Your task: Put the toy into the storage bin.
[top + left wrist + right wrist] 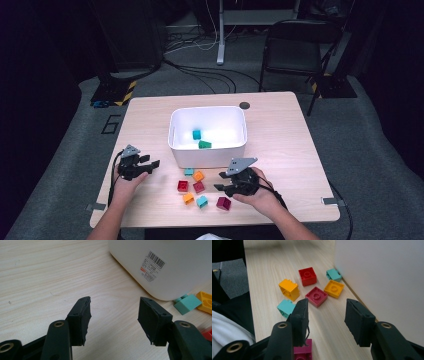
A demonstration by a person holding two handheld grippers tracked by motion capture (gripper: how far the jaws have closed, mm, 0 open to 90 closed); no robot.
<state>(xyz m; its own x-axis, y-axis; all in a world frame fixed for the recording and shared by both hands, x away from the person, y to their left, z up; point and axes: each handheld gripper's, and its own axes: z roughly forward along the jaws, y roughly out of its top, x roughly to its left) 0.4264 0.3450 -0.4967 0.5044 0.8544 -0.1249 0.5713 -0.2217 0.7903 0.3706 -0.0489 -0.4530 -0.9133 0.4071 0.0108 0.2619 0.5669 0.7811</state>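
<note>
While both stand apart and empty: right claw above a magenta brick, left claw over bare table.

Wooden table, white bin, 7 bricks (loose)

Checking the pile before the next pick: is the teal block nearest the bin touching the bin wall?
Touching. In the right gripper view the teal block sits against the bin wall, no gap visible.

Magenta brick is partly covered by the right tongs and cut off at the bottom edge. In the left gripper view, the red brick and yellow brick run off the right edge; the label print on the white bin is too small to read
</note>
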